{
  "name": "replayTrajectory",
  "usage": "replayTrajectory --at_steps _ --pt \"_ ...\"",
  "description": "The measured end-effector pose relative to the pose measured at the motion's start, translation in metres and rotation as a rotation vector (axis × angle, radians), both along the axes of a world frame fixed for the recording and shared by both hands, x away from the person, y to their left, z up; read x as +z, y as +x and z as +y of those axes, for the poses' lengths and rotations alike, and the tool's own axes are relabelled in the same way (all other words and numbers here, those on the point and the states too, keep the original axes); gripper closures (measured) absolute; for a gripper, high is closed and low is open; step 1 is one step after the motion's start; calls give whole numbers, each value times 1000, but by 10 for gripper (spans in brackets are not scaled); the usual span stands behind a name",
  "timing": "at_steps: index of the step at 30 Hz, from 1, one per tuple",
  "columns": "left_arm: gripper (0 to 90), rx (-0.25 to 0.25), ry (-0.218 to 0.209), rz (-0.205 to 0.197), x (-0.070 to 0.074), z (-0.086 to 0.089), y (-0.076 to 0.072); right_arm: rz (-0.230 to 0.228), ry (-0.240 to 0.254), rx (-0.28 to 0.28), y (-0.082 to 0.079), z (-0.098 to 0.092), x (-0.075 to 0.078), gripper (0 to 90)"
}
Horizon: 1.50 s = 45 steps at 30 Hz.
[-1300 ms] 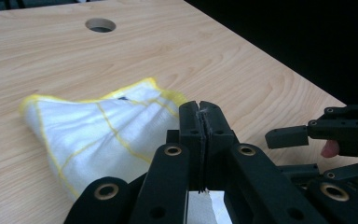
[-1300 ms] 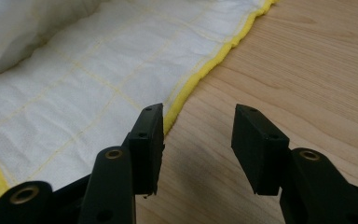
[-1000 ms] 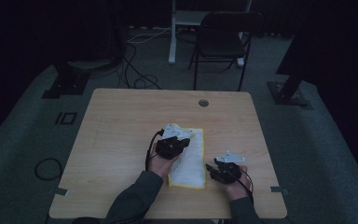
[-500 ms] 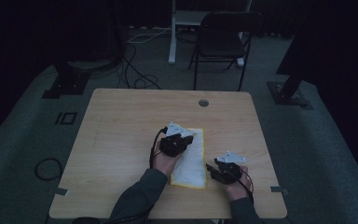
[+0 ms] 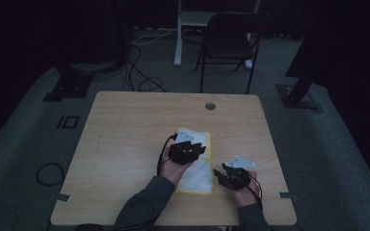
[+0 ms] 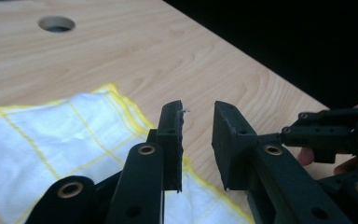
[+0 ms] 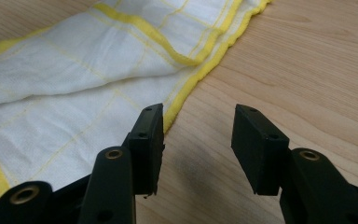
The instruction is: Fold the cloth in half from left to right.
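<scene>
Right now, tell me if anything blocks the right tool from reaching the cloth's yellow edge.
Nothing visible does. The right tool stands open beside the cloth, with bare table between its jaws and the yellow hem.

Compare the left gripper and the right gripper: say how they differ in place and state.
The left gripper sits over the white, yellow-edged cloth; the right gripper is over bare table beside the cloth's edge. The left gripper's jaws have just been opening, with nothing between them; the right gripper's jaws stand wider apart. The right gripper shows a grey plate on top; none is visible on the left gripper. Both are black, open and empty.
</scene>
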State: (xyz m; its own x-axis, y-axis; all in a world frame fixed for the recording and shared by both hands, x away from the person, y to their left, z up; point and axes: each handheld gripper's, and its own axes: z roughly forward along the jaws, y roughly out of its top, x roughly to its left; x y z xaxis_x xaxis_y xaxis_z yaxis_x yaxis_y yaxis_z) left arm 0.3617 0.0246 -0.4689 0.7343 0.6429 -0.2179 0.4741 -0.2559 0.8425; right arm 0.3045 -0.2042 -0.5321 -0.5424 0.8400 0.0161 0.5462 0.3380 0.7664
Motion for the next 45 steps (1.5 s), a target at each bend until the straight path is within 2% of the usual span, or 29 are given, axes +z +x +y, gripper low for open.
replayTrajectory --at_steps 6,9,17,30,38,45 --pt "732 48 0 -1 4 20 -1 1 -1 1 0 1 0 538" --pt "727 75 -3 16 -2 32 -1 2 -3 2 0 1 0 538" --pt "725 119 24 64 -24 50 -3 2 -2 2 0 2 -1 537" --pt "697 145 54 115 -51 57 -2 4 -1 1 0 2 -1 537" --pt "674 151 80 135 -62 54 -1 3 -2 2 0 2 -1 537" --pt "653 155 81 148 -67 53 0 5 -5 4 0 2 -1 537"
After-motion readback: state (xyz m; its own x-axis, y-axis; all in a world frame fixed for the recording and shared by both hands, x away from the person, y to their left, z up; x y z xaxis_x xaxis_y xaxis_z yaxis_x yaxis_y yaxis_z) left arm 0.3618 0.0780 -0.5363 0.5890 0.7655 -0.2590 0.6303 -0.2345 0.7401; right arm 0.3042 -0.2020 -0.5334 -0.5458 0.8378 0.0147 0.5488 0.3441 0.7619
